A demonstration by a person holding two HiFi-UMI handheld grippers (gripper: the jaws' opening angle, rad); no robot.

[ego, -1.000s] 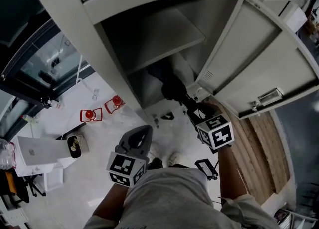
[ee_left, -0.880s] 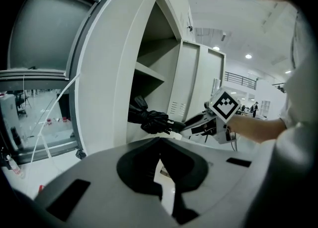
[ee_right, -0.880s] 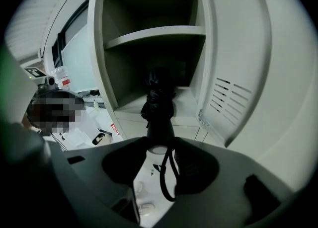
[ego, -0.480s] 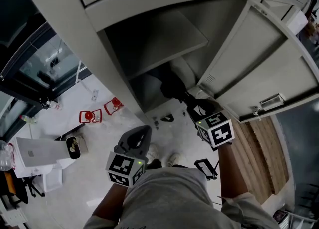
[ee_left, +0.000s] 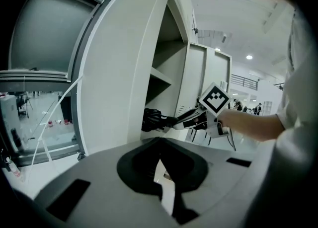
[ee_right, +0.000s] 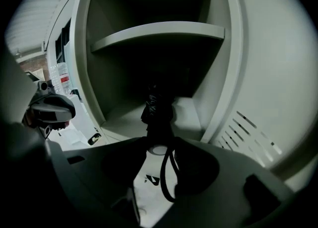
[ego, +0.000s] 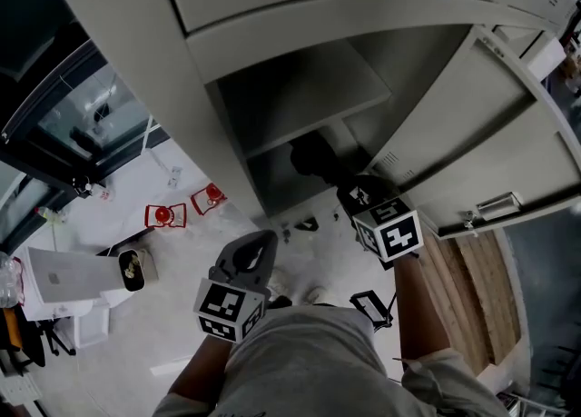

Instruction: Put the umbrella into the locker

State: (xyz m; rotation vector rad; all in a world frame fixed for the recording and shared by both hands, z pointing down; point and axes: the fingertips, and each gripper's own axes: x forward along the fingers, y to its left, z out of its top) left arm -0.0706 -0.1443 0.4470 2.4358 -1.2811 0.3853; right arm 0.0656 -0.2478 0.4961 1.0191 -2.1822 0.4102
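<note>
A folded black umbrella (ego: 311, 159) reaches into the lower compartment of the open grey locker (ego: 300, 88), under its shelf (ee_right: 159, 31). My right gripper (ego: 352, 195) is shut on the umbrella's handle end, and a black strap loop (ee_right: 168, 172) hangs down between the jaws. The right gripper view shows the umbrella (ee_right: 156, 109) pointing at the compartment's floor. In the left gripper view the umbrella's bundle (ee_left: 153, 119) sits at the locker's opening. My left gripper (ego: 261, 244) hangs lower left, away from the locker, shut and holding nothing.
The locker door (ego: 495, 147) stands swung open on the right, close beside my right hand. Two red objects (ego: 163, 213) lie on the pale floor to the left, next to a white box (ego: 68, 274). A wooden strip (ego: 467, 297) runs under the door.
My right gripper has carried the umbrella a little further into the locker's lower compartment. The left gripper has stayed about where it was.
</note>
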